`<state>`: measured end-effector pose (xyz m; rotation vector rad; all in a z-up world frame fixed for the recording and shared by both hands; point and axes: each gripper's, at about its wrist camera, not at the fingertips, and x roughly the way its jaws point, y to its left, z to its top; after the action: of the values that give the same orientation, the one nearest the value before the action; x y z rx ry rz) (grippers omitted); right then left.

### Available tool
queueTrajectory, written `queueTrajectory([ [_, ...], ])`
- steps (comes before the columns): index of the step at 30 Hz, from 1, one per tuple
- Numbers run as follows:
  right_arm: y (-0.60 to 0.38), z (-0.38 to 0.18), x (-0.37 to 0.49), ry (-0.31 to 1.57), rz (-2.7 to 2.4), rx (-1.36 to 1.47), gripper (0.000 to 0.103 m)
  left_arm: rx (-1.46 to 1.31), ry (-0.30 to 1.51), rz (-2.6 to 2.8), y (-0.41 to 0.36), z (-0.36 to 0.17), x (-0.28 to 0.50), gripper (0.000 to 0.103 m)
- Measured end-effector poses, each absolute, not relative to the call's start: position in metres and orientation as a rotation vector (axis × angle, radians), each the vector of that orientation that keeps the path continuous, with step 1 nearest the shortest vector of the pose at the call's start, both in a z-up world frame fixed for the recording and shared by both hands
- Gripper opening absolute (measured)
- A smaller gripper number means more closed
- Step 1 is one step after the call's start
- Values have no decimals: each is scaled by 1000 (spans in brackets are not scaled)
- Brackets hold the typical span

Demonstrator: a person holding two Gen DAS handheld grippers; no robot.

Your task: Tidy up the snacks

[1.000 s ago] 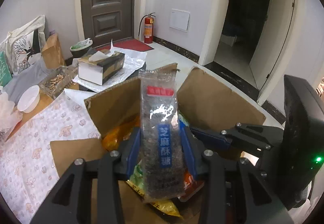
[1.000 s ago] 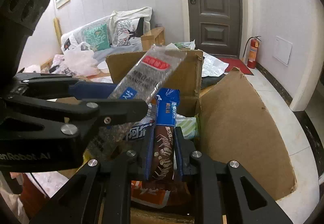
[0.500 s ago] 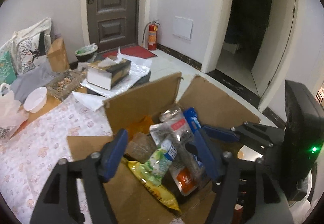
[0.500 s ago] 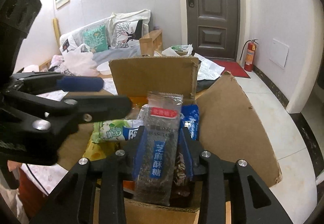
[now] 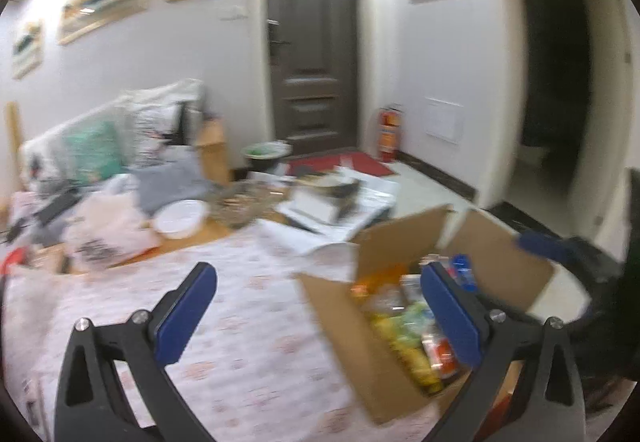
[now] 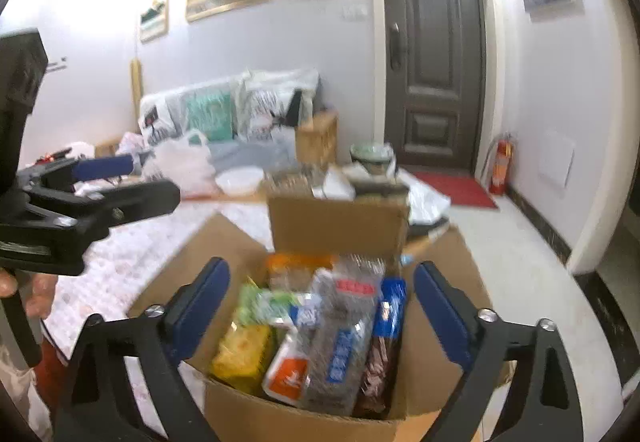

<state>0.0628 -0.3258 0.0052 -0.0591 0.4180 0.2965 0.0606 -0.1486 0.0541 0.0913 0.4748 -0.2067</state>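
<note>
An open cardboard box [image 6: 340,220] holds several snack packets. A clear sesame-brittle packet [image 6: 340,338] with a red and a blue label lies on top, beside a green packet [image 6: 276,306] and a dark packet with a blue top [image 6: 386,338]. My right gripper [image 6: 322,314] is open and empty just above the box. My left gripper [image 5: 318,316] is open and empty over the patterned tablecloth [image 5: 248,346], left of the box [image 5: 400,242]. The left gripper also shows in the right wrist view [image 6: 120,182].
A white bowl [image 5: 178,216], a white plastic bag [image 5: 108,234], a glass dish [image 5: 240,202] and a tissue box [image 5: 324,194] stand at the table's far side. A sofa with cushions [image 6: 224,114], a door [image 6: 436,66] and a fire extinguisher [image 6: 500,162] lie beyond.
The sesame-brittle packet went from my left gripper to my right, then into the box. Both grippers opened. My left gripper swung left, away from the box.
</note>
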Motion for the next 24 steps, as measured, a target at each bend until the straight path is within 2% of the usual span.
queueTrajectory([
  [3, -317, 13, 51, 349, 328, -67, 103, 79, 442, -128, -131, 54, 49, 101],
  [12, -289, 17, 28, 261, 440, -69, 103, -25, 433, -70, -80, 38, 27, 101],
  [24, -277, 12, 21, 258, 479, -47, 103, -20, 426, -34, -65, 34, 17, 101],
])
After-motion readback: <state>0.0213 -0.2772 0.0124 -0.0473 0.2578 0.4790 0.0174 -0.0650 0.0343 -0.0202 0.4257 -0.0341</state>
